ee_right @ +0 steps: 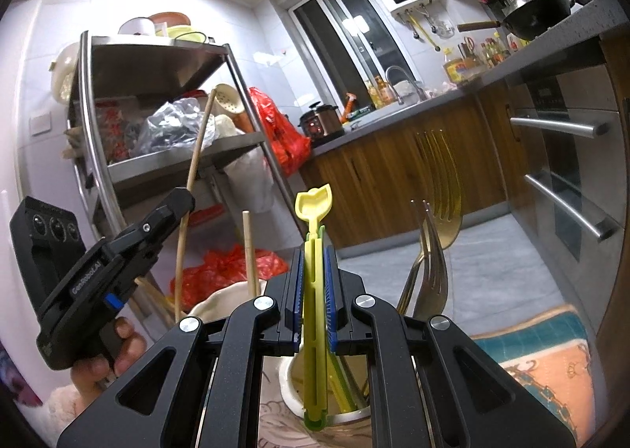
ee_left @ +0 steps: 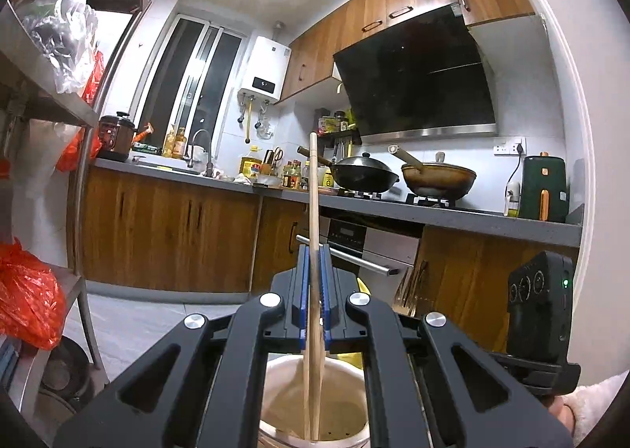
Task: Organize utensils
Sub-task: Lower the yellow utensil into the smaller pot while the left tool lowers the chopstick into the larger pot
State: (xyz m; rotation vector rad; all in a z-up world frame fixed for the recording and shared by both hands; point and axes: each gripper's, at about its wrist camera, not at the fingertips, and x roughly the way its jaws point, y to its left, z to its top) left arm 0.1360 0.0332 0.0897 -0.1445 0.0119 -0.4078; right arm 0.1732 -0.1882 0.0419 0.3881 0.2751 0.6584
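Note:
My left gripper (ee_left: pixel 314 263) is shut on a long wooden chopstick (ee_left: pixel 313 188). The stick stands upright, its lower end inside a cream utensil holder (ee_left: pixel 275 400) below the gripper. My right gripper (ee_right: pixel 314 255) is shut on a yellow-green plastic utensil (ee_right: pixel 314 207), held upright over a white ceramic holder (ee_right: pixel 291 381). Metal forks (ee_right: pixel 431 251) and a gold slotted spoon (ee_right: pixel 447 211) stand in that holder. The left gripper (ee_right: pixel 177 199) with its chopstick (ee_right: pixel 195 168) shows at the left of the right wrist view. A second wooden stick (ee_right: pixel 249 251) stands beside it.
A kitchen counter (ee_left: pixel 393 207) with woks (ee_left: pixel 364 172), bottles and a sink runs along the far wall. A steel shelf rack (ee_right: pixel 157 148) with bags stands at the left. An oven (ee_right: pixel 571 180) with bar handles is at the right. A patterned mat (ee_right: pixel 551 361) lies on the floor.

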